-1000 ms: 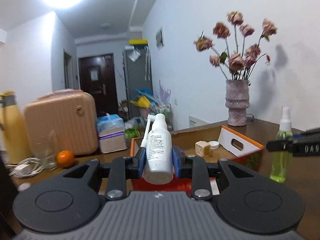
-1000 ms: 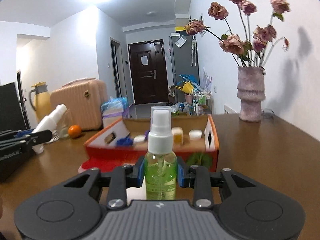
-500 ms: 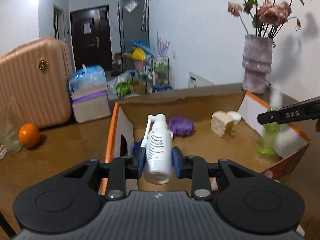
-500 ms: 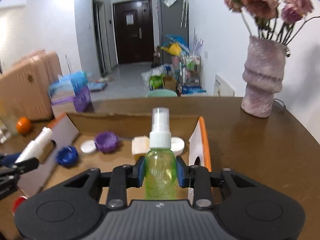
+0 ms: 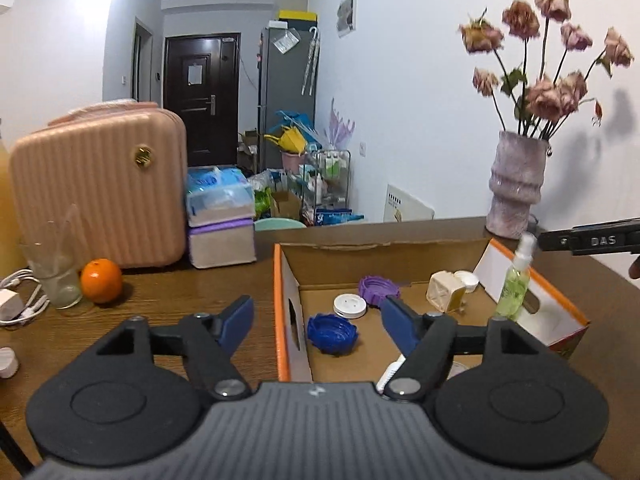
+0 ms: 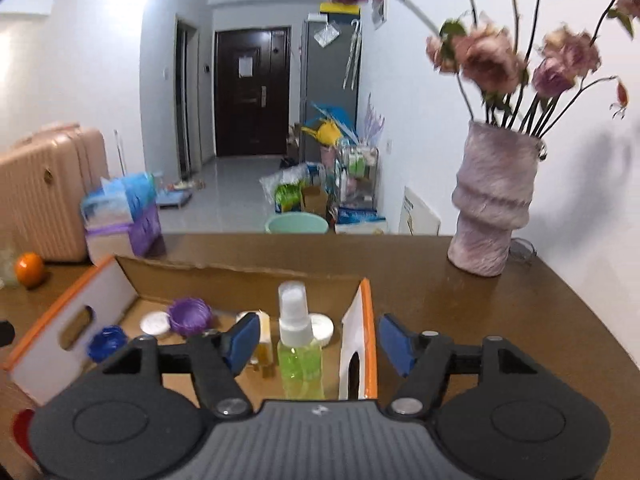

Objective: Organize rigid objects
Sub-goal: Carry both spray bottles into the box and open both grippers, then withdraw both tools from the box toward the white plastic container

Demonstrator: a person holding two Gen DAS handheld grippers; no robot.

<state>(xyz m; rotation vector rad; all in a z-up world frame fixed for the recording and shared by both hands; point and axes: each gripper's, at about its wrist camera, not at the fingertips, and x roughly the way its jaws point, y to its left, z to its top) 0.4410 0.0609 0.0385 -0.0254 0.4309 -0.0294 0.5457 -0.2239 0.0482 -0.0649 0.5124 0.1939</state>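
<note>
Opening over the cardboard box (image 5: pixel 332 246), both pairs of tongs are spreading their blue pads at this moment. The left gripper (image 5: pixel 316 320) is hanging above the box's near left corner with nothing between its jaws; a white bottle (image 5: pixel 390 372) is lying on the box floor under its right finger, mostly hidden. The right gripper (image 6: pixel 314 340) is hovering over the box's right end, and the green spray bottle (image 6: pixel 300 354) is standing between its pads inside the box, close against the right wall, with clear gaps on both sides, so the pads are not pressing it. In the left wrist view that same bottle (image 5: pixel 514 280) is leaning slightly and blurred. On the box floor a blue cap (image 5: pixel 332 332), a purple cap (image 5: pixel 379 288), a white lid (image 5: pixel 350 306) and a cream block (image 5: pixel 446 292) are lying apart from one another. Behind the box a vase (image 6: pixel 494 208) of dried flowers is standing on the table (image 6: pixel 500 308), and left of the box an orange (image 5: pixel 101 280) is sitting.
</note>
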